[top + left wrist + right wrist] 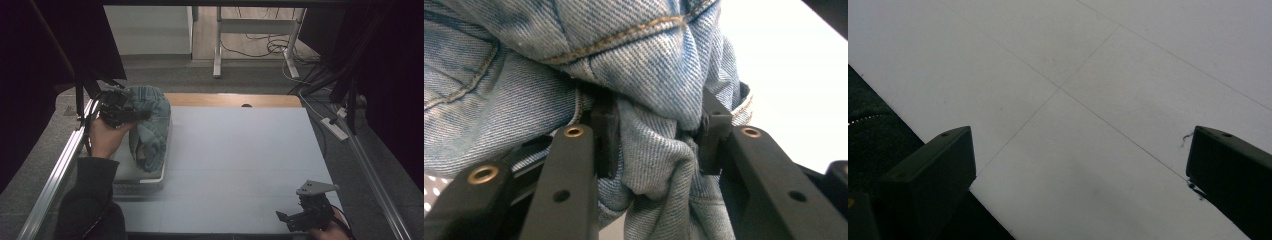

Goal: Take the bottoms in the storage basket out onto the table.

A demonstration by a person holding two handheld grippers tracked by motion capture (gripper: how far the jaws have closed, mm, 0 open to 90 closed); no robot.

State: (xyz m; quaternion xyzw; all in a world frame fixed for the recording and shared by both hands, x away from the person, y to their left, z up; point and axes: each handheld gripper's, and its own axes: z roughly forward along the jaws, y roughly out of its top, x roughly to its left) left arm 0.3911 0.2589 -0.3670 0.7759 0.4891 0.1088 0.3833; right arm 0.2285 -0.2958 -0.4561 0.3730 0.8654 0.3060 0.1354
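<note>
Left tongs (142, 116): clamped on a bunched fold of the denim garment (150, 125); in the left gripper view the two black pads (605, 135) press the cloth (654, 150) from either side.
Denim garment: light blue, crumpled, lifted at the far left of the desk (235, 160); its lower part hangs down into the white tray (145, 179).
High view adds: the left hand (107, 137) grips the tool from below, a dark sleeve (90, 195) runs to the bottom edge, and the tray sits at the desk's left edge beside a metal rail (55, 175).
Left gripper view adds: orange stitching along a seam (624, 37) and the twill weave, with pale desk surface behind at the right.
Right tongs (292, 221): jaws apart, nothing between them, at the near right corner of the desk, well apart from the garment.
Right gripper view adds: bare pale desk (1098, 75) crossed by thin seam lines, and a small dark thread (1188, 137) by one jaw.
</note>
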